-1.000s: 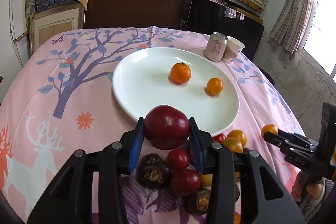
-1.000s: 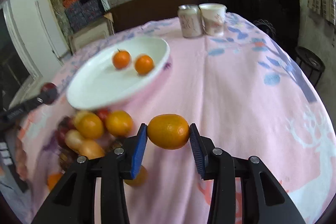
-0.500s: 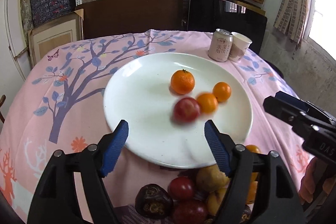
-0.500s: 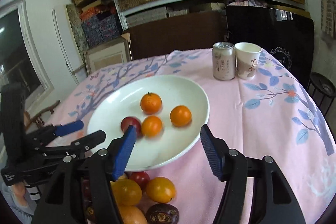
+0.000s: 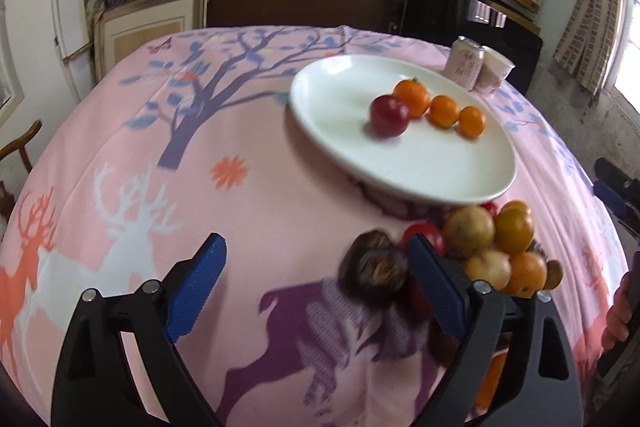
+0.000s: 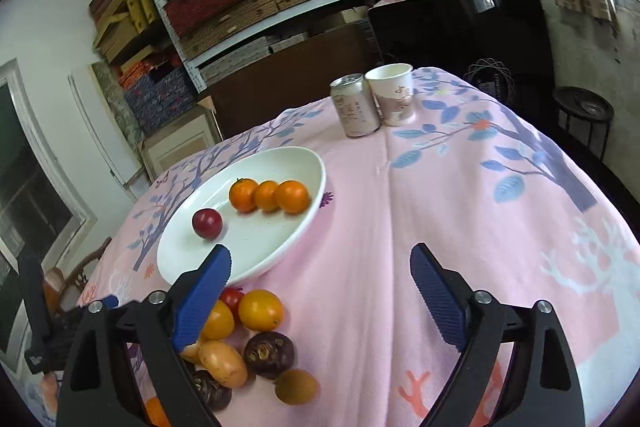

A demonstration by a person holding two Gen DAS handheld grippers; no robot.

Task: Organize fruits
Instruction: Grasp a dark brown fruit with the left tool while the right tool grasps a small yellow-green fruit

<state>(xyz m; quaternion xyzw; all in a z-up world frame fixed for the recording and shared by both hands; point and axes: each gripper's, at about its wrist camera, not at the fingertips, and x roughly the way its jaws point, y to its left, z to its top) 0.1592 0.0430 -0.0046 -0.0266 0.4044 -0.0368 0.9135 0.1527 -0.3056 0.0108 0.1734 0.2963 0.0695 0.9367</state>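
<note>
Left wrist view: w/ your left gripper [image 5: 316, 281] and right gripper [image 6: 320, 291] both spread wide and empty over the heap of loose fruit [image 5: 480, 251] beside the white round plate [image 5: 332, 123], a careless grab could roll pieces off.

We can make out printing on the can [image 6: 355, 105], dark vertical characters down its pale side, but they are too small and blurred for us to read. The paper cup [image 6: 393, 99] just beside it carries a few small marks (also illegible to us). Nothing else in either view bears text or numbers we can read.
</note>
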